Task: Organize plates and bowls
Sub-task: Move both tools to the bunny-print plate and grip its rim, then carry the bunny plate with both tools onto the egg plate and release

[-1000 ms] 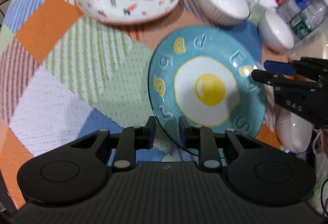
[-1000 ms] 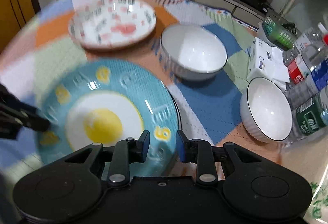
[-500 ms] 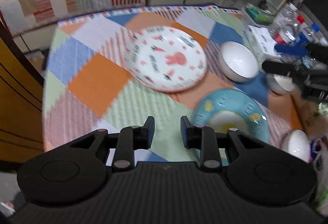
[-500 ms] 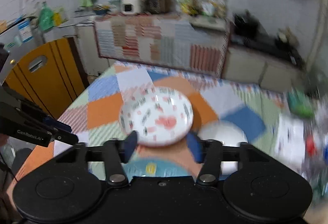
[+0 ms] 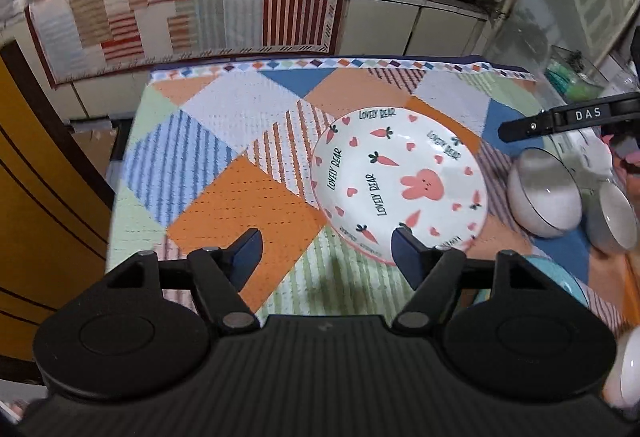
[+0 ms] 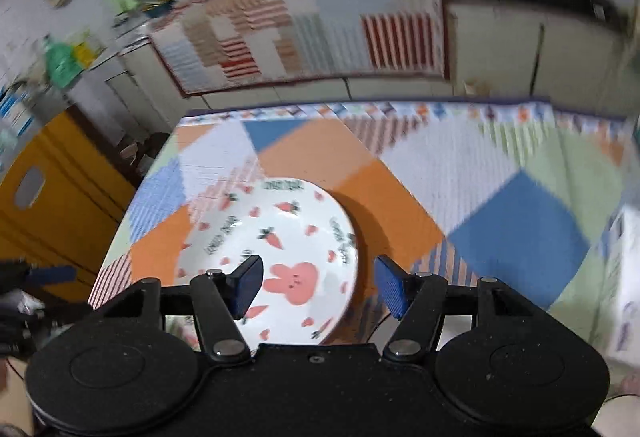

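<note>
A white plate with a pink rabbit and carrots [image 5: 400,189] lies on the patchwork tablecloth [image 5: 240,205]. My left gripper [image 5: 326,253] hovers above the plate's near rim; its jaws are opening and nothing is between them. My right gripper [image 6: 318,285] is open above the same rabbit plate [image 6: 280,229], apart from it. Two white bowls [image 5: 544,197] [image 5: 616,217] stand to the plate's right. Only the rim of the blue egg plate [image 5: 560,277] shows behind the left gripper's body. One finger of my right gripper [image 5: 560,117] reaches in from the right.
Another white bowl [image 5: 628,369] shows at the lower right edge. A yellow door [image 5: 40,197] stands left of the table. Behind the table runs a counter draped in striped cloth [image 5: 200,9]. The left gripper's blue fingertip [image 6: 52,273] shows at the left of the blurred right wrist view.
Both grippers let go of the blue egg plate, which stays flat on the cloth. They drew back and tilted up, and both jaws spread. The rabbit plate now lies ahead of both.
</note>
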Tool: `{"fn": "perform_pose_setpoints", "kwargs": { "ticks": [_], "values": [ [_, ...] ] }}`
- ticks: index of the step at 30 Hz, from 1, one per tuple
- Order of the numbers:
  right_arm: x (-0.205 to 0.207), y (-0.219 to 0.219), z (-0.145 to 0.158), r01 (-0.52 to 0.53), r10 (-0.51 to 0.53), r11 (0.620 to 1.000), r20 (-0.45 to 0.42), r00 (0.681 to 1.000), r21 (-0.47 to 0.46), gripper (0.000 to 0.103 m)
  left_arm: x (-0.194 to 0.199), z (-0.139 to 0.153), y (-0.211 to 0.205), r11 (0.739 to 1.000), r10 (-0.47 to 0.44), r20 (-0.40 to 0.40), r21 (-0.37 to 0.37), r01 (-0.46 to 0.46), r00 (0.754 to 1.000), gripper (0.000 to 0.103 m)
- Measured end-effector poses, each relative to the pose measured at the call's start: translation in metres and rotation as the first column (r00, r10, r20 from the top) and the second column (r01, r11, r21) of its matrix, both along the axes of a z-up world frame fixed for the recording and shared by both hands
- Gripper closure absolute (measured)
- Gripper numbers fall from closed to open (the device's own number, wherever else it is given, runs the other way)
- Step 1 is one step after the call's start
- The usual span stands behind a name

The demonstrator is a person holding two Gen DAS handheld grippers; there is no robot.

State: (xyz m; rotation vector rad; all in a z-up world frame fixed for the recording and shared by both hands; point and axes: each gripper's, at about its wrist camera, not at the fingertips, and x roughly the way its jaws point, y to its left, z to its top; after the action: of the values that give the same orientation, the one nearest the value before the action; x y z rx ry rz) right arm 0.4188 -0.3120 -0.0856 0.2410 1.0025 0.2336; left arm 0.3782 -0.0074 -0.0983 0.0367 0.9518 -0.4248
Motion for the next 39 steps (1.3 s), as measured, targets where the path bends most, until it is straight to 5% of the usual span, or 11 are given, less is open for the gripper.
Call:
{"fn": "perform_pose_setpoints", "kwargs": {
  "ticks": [9, 11, 14, 18, 22, 31, 39],
  "values": [
    [0.044, 0.003, -0.057, -0.054, 0.052, 0.998, -0.079, 0.995, -0.028, 0.036, 0.033, -0.062, -0.005, 0.991, 0.071, -0.119, -0.104, -0.084, 0.99, 0.036],
    [0.049, 0.004, -0.064, -0.066, 0.064, 0.998, -0.086, 0.994, -0.024, 0.043, 0.036, -0.068, -0.006, 0.99, 0.069, -0.126, -0.11, -0.083, 0.99, 0.036],
    [0.055, 0.006, -0.069, -0.073, 0.073, 0.997, -0.091, 0.993, 0.001, 0.054, 0.042, -0.077, -0.009, 0.987, 0.07, -0.142, -0.133, -0.089, 0.987, 0.045],
    [0.062, 0.011, -0.075, -0.092, 0.092, 0.996, -0.097, 0.991, 0.004, 0.069, 0.05, -0.09, -0.014, 0.98, 0.058, -0.212, -0.173, -0.096, 0.975, 0.072],
    [0.06, 0.009, -0.086, -0.05, 0.051, 0.999, -0.084, 0.995, 0.009, 0.08, 0.05, -0.101, -0.022, 0.976, 0.054, -0.218, -0.196, -0.098, 0.974, 0.081],
    [0.042, 0.013, -0.074, -0.104, 0.106, 0.994, -0.053, 0.993, 0.041, 0.087, 0.037, -0.091, -0.008, 0.974, 0.068, -0.24, -0.196, -0.117, 0.968, 0.082],
    [-0.011, 0.017, -0.029, -0.113, 0.105, 0.979, 0.052, 0.993, 0.173, 0.09, -0.007, -0.035, 0.012, 0.978, 0.057, -0.165, -0.19, -0.088, 0.985, 0.082]
  ]
}}
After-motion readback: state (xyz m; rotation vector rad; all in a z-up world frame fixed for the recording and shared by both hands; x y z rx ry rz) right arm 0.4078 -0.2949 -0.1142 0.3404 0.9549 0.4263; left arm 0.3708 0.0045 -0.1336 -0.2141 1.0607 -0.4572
